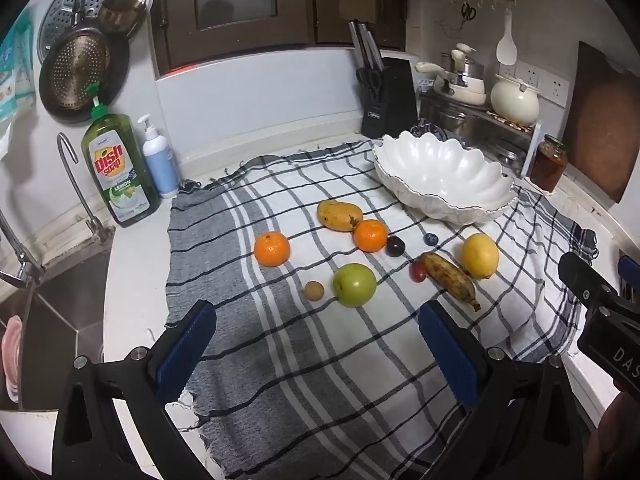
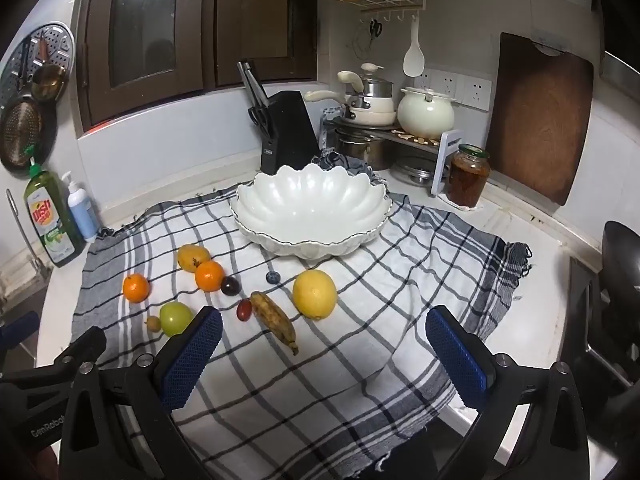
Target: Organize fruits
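Altogether, ten loose pieces of fruit lie on a checked cloth (image 1: 280, 344) spread over the counter:

- Two oranges: one orange (image 1: 272, 249) sits alone toward the left, the other orange (image 1: 371, 235) touches the mango.
- One mango (image 1: 339, 215), nearest the bowl on the left side of the group.
- One green apple (image 1: 355, 284), with one small brown round fruit (image 1: 313, 291) just beside it on the left.
- One dark plum (image 1: 395, 246) just right of the second orange.
- One blueberry (image 1: 431, 239), apart from the others, in front of the bowl.
- One spotted banana (image 1: 450, 278), with one red grape (image 1: 419, 271) touching its left side.
- One lemon (image 1: 479, 255), just beside the banana's far end on the right.
- One white scalloped bowl (image 2: 308, 208), standing at the back of the cloth with nothing visible inside it.
- Left gripper (image 1: 316, 350): its fingers are spread wide, holding nothing, hovering over bare cloth in front of the apple.
- Right gripper (image 2: 324, 354): likewise spread wide and empty, above the cloth with the banana's tip between its fingers further ahead.
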Tool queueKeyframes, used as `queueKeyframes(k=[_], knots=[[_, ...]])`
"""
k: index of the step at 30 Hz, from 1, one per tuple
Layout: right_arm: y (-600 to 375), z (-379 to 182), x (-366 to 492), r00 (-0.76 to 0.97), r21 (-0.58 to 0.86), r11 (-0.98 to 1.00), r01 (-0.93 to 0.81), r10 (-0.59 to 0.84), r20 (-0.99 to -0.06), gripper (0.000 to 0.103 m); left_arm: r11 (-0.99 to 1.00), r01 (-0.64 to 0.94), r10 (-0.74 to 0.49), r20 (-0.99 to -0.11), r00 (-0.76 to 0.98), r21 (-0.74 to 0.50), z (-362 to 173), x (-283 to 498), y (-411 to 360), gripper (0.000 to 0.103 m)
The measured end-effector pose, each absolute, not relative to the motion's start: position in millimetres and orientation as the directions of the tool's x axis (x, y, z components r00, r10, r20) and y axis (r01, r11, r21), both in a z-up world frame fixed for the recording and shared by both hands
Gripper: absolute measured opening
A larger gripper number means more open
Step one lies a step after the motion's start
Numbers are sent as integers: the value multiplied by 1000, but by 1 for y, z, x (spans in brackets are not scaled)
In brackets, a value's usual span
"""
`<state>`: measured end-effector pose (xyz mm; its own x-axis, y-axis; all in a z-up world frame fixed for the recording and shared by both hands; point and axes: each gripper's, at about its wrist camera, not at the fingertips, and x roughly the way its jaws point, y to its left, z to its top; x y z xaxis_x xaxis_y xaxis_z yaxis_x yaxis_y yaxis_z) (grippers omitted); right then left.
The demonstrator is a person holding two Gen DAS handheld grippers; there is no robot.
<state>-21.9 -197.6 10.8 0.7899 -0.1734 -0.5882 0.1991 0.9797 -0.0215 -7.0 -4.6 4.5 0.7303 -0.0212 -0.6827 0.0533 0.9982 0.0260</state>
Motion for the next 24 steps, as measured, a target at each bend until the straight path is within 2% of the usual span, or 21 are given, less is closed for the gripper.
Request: queueKeyframes(k=[24], knots=[[-201, 25, -44, 804, -20, 976, 215, -188, -564, 103, 997, 73, -40, -662, 748, 22, 15, -25, -9, 103]])
